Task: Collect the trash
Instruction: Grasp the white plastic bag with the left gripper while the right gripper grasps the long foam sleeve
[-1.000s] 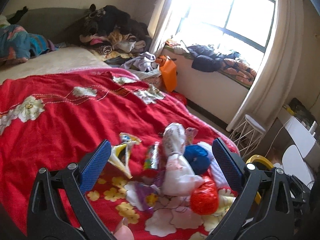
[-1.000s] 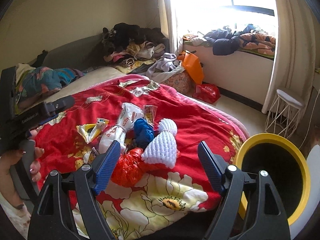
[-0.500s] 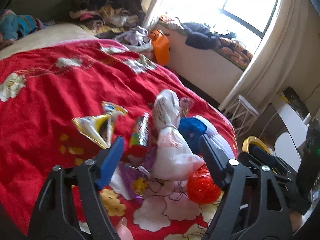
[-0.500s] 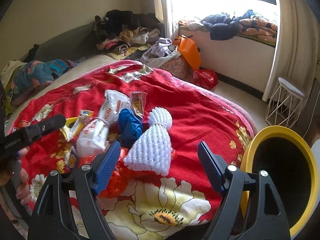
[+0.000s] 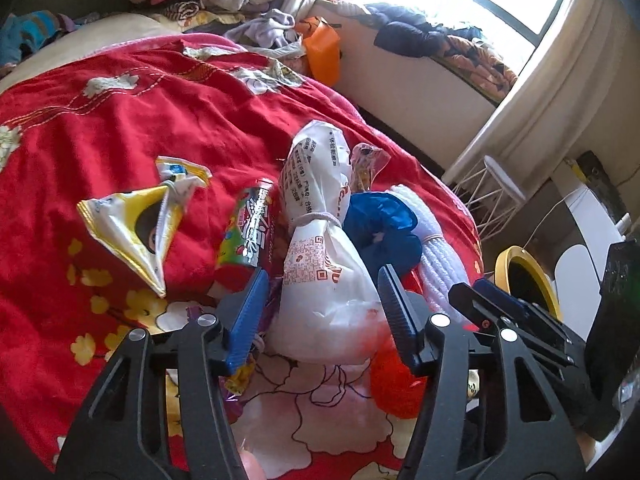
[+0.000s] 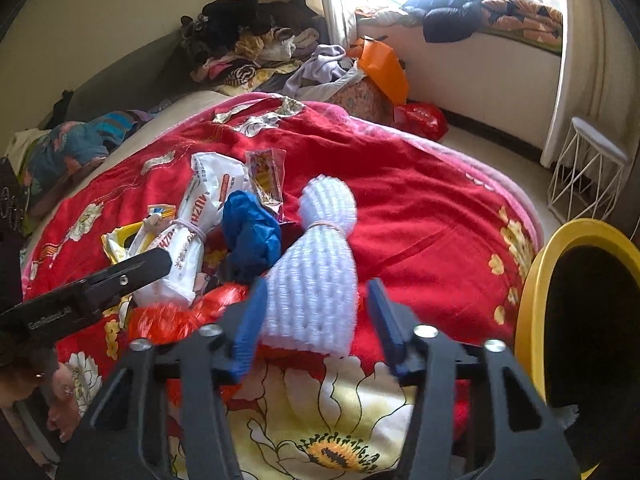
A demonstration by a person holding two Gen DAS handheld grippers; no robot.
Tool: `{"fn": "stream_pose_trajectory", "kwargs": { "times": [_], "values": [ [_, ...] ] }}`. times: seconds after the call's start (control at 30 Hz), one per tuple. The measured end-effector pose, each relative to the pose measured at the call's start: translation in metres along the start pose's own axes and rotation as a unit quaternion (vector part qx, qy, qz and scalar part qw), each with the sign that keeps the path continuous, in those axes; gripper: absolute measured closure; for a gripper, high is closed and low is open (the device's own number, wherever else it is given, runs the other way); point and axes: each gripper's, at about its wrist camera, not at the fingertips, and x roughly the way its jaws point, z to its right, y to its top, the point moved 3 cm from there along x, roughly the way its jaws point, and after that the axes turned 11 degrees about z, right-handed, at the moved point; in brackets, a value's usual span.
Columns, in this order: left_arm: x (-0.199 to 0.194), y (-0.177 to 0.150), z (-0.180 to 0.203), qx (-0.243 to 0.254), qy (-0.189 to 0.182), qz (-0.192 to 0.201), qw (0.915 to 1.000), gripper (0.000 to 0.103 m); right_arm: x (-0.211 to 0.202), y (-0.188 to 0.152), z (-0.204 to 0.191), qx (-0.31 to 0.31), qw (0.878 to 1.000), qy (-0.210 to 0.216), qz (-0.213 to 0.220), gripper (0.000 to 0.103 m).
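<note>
A pile of trash lies on the red flowered blanket [image 5: 120,120]. My left gripper [image 5: 324,316] is open, its jaws on either side of a tied white plastic bag [image 5: 324,256]. Beside it lie a yellow snack wrapper [image 5: 132,228], a candy wrapper [image 5: 252,228], a blue bag [image 5: 380,228] and a red bag [image 5: 396,380]. My right gripper [image 6: 316,324] is open around the lower end of a tied white foam net [image 6: 316,276]. The blue bag [image 6: 252,236] and the red bag [image 6: 172,316] lie left of it. A yellow-rimmed black bin [image 6: 560,280] stands at the right.
Clothes are piled at the far end of the bed [image 6: 248,40] and on the window ledge [image 6: 480,12]. An orange bag [image 6: 384,68] and a red bag [image 6: 420,120] sit on the floor. A white wire stool [image 6: 588,172] stands by the curtain.
Both grippers have moved forward and down onto the pile. The left jaws now flank the white plastic bag, the right jaws flank the foam net, and both jaw gaps have narrowed.
</note>
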Motion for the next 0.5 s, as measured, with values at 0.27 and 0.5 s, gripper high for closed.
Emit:
{"fn": "stream_pose_trajectory", "kwargs": {
  "times": [0.27, 0.5],
  "values": [
    [0.005, -0.006, 0.007, 0.01, 0.015, -0.018, 0.9997, 0.066, -0.009, -0.001, 0.003, 0.005, 1.0, 0.007, 0.009, 0.087],
    [0.005, -0.013, 0.009, 0.007, 0.024, -0.033, 0.9992, 0.063, -0.008, -0.005, 0.017, 0.045, 0.999, 0.018, -0.006, 0.065]
  ]
}}
